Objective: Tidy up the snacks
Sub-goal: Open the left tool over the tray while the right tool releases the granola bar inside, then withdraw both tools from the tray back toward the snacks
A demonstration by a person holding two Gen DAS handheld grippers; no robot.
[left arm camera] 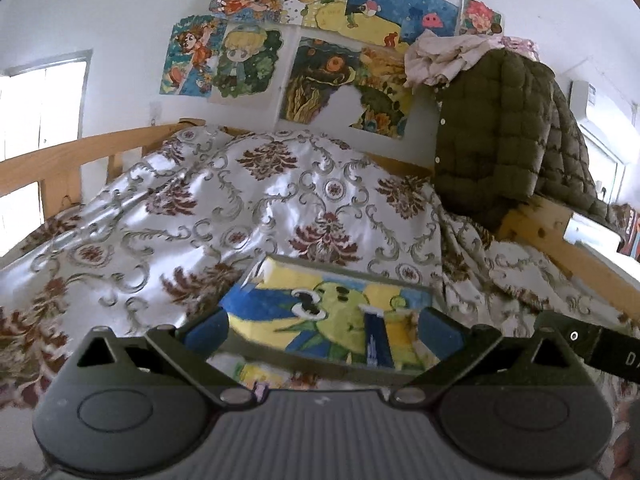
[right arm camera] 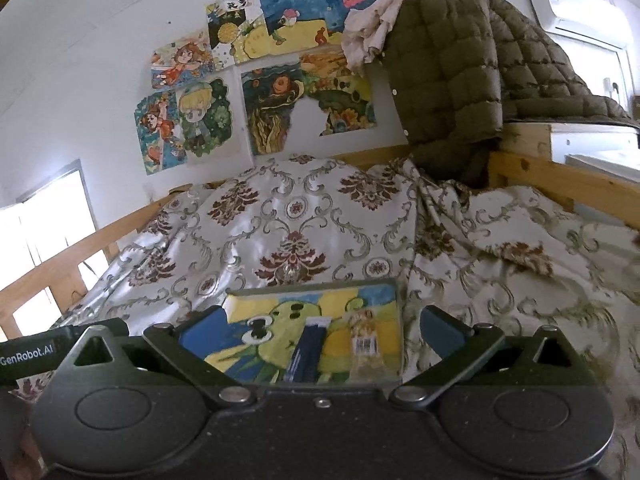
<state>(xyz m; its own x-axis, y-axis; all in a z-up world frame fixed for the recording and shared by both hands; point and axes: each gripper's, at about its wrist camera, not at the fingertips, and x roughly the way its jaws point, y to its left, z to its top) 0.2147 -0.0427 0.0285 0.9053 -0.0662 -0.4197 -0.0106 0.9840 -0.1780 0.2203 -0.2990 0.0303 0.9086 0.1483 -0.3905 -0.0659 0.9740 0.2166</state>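
both tools, left (left arm camera: 322,330) and right (right arm camera: 320,330), gape empty above a flat painted tray (right arm camera: 316,336) on glossy damask bedding (right arm camera: 304,224).

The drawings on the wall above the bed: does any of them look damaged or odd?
Yes. The dark drawing with the orange swirl has a large piece missing from its lower edge, so the white wall shows through a ragged gap. The other drawings look whole, though several overlap and hang a little crooked.
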